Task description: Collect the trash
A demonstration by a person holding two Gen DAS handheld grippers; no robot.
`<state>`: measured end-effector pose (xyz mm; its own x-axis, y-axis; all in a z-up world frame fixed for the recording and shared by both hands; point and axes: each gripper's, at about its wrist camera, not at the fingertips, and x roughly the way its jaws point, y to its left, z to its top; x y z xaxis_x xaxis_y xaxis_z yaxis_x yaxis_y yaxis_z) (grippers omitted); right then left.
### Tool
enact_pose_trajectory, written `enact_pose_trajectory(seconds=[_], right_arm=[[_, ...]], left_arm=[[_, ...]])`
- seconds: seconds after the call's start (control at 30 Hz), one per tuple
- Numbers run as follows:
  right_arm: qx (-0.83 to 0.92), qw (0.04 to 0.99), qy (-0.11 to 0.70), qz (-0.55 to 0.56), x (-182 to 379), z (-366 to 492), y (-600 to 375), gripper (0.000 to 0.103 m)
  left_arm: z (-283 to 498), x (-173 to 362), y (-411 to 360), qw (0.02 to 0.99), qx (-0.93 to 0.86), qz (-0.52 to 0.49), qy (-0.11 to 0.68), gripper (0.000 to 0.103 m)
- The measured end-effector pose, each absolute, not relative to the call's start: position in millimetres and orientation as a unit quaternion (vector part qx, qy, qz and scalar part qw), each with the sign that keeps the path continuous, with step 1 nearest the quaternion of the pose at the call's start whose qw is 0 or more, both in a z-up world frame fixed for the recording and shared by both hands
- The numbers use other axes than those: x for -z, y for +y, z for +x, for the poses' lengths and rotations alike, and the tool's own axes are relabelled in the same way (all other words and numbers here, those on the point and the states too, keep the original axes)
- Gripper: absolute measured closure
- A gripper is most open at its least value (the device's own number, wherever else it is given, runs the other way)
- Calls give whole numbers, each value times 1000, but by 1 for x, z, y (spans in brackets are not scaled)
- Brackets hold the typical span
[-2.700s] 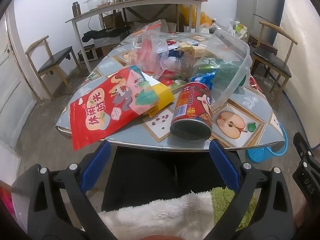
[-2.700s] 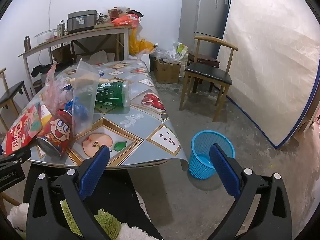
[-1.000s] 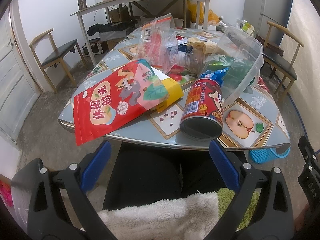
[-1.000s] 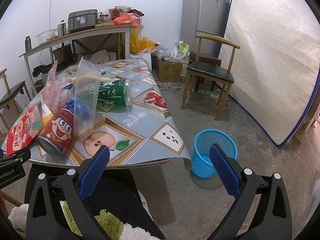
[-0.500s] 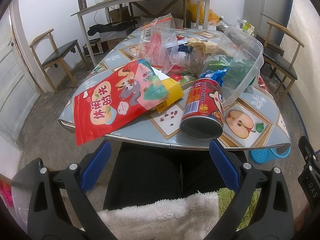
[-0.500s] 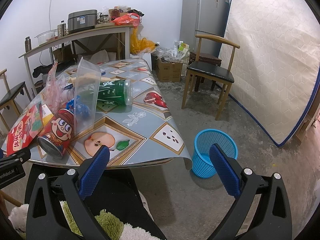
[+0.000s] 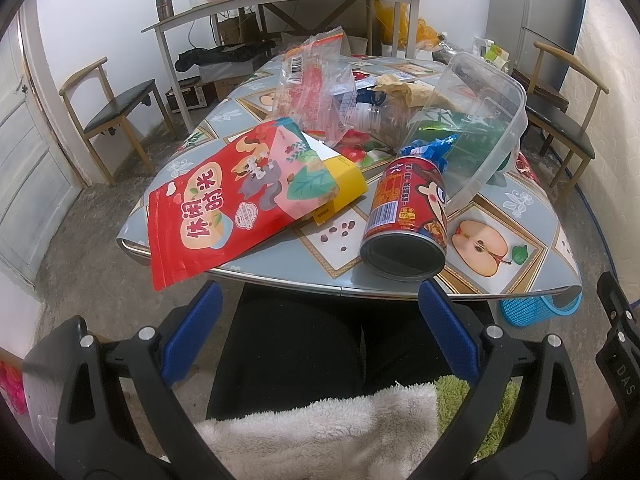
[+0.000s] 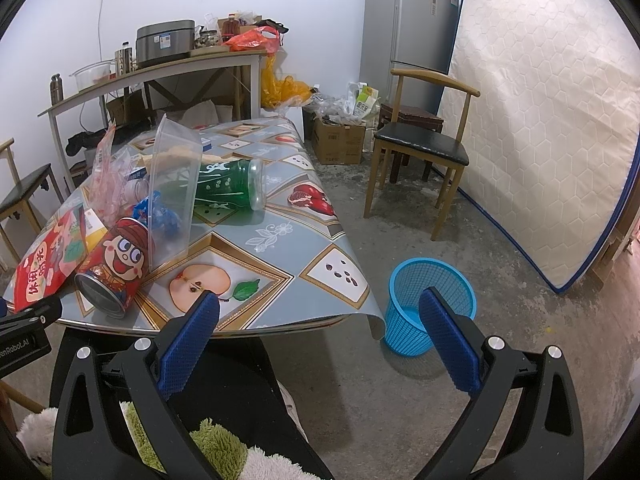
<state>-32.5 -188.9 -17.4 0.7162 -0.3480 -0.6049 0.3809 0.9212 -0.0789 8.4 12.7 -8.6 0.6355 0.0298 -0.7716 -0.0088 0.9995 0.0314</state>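
Trash lies piled on the table [image 7: 492, 276]: a red snack bag [image 7: 224, 208] at its near left edge, a red can [image 7: 408, 220] on its side, a clear plastic tub [image 7: 476, 128] tipped over a green bottle [image 8: 224, 188], and a clear crinkled bag [image 7: 316, 84]. The can [image 8: 112, 268] also shows in the right wrist view. A blue mesh bin [image 8: 428, 304] stands on the floor right of the table. My left gripper [image 7: 320, 312] is open and empty, just short of the table edge. My right gripper [image 8: 320, 316] is open and empty, between table corner and bin.
Wooden chairs stand left [image 7: 116, 104] and right [image 8: 420, 148] of the table. A side table [image 7: 280, 4] with a cooker is behind. A fridge [image 8: 408, 20] and a leaning mattress [image 8: 552, 120] are at the right. My lap with fleece [image 7: 320, 432] is below the grippers.
Almost nothing differs over the last second. Since 2.7 seconds ago the left wrist view has risen slightly and the right has drifted a little; both grippers stayed open.
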Motion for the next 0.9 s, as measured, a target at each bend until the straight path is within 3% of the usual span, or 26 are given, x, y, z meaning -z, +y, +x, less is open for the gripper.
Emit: enact_pose_trajectory(seconds=[0.9], right_arm=[[186, 924, 331, 35, 26, -23, -188, 6]], left_arm=[[6, 17, 21, 900, -14, 20, 435, 9]])
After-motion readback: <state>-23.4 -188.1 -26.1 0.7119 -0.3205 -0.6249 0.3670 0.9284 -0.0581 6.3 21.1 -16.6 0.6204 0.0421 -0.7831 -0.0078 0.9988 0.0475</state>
